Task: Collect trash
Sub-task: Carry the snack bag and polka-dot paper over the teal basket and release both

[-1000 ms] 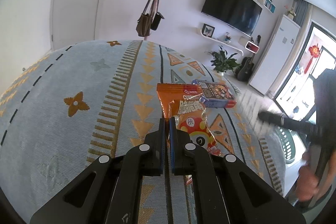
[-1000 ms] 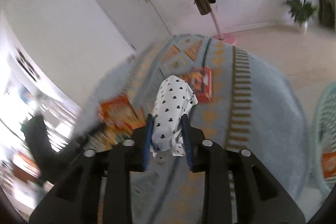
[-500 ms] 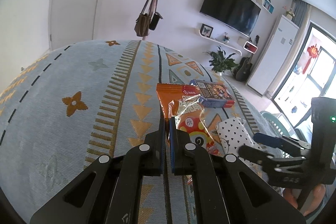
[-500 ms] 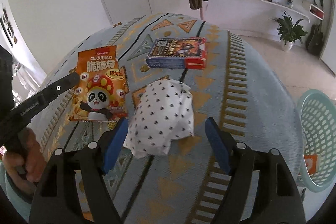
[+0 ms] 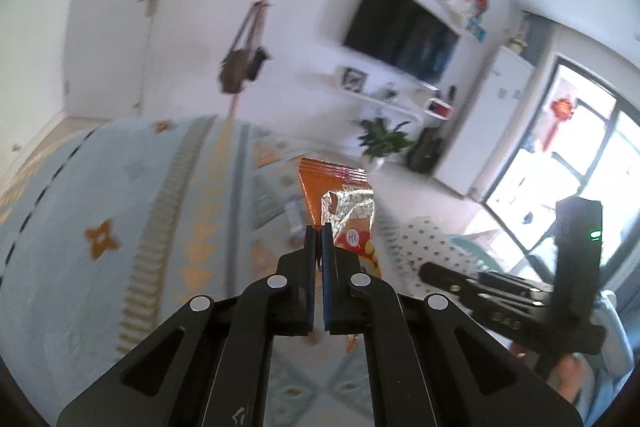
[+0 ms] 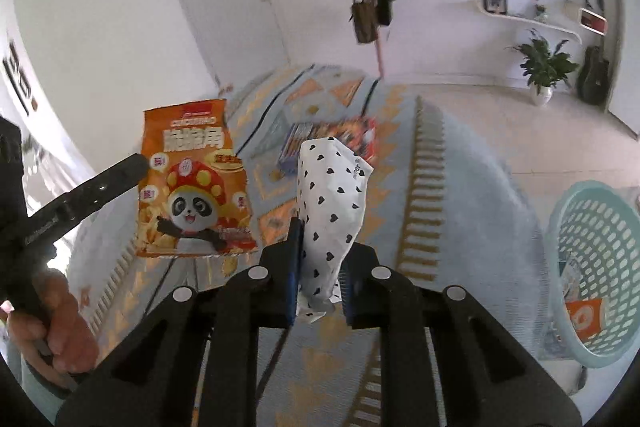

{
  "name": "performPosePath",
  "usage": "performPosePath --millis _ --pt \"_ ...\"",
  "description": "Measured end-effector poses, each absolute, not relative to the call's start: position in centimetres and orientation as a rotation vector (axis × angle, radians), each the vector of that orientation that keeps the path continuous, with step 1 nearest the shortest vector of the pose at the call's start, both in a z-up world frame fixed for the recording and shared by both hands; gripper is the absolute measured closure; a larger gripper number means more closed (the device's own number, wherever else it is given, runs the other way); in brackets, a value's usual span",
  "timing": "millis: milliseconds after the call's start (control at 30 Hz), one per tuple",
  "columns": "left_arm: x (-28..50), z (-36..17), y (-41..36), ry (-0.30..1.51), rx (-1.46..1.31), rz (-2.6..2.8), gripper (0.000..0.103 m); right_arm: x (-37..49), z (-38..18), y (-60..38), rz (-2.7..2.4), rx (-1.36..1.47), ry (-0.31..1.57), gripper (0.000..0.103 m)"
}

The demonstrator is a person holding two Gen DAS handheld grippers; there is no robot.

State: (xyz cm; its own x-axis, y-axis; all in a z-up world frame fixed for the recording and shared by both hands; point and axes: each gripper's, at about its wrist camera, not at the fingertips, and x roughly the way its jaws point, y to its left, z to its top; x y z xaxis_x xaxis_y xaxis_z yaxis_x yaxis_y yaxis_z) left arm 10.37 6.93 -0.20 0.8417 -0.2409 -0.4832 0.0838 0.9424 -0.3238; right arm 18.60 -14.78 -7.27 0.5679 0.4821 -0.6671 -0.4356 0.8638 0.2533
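Holding an orange packet (image 6: 585, 319), mint basket (image 6: 600, 267) beside patterned rug (image 6: 460, 207)

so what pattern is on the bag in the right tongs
White with small black hearts on the bag, clearest in the right wrist view.

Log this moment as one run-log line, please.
left gripper: shut on orange snack bag, lifted | right gripper: shut on white heart-print bag | box: on rug | basket: right
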Motion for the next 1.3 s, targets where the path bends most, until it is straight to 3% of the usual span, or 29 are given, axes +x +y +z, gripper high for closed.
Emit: performPosePath --millis 467,800,1067,1100,1133,1200,1300 --pt "17.3 3.3 -10.0 0.526 -0.147 -0.495 0.103 19.6 -4.4 -31.3 0.222 0.193 0.681 0.089" --pt "23.0 -2.8 -20.9 0.679 -0.095 -0.600 0.103 20.1 -8.7 -42.7 -0.054 0.280 0.747 0.088" --pt "25.3 -6.6 -24.4 0.769 -0.049 -0.593 0.101 20.9 -12.6 -44.8 -0.158 0.288 0.821 0.088" --pt "25.4 -6.9 -24.3 0.779 -0.053 -0.596 0.096 21.0 -12.8 -44.9 -0.165 0.286 0.825 0.088" --pt "25.7 -7.1 -24.8 0.794 -0.055 -0.611 0.075 20.9 -13.1 -44.9 -0.167 0.286 0.830 0.087" --pt "25.8 -7.6 -24.5 0.806 -0.045 -0.605 0.050 21.1 -13.5 -45.2 -0.172 0.292 0.843 0.081" --pt "25.4 -7.8 -23.8 0.803 -0.027 -0.603 0.049 21.4 -13.9 -45.6 -0.171 0.288 0.864 0.071"
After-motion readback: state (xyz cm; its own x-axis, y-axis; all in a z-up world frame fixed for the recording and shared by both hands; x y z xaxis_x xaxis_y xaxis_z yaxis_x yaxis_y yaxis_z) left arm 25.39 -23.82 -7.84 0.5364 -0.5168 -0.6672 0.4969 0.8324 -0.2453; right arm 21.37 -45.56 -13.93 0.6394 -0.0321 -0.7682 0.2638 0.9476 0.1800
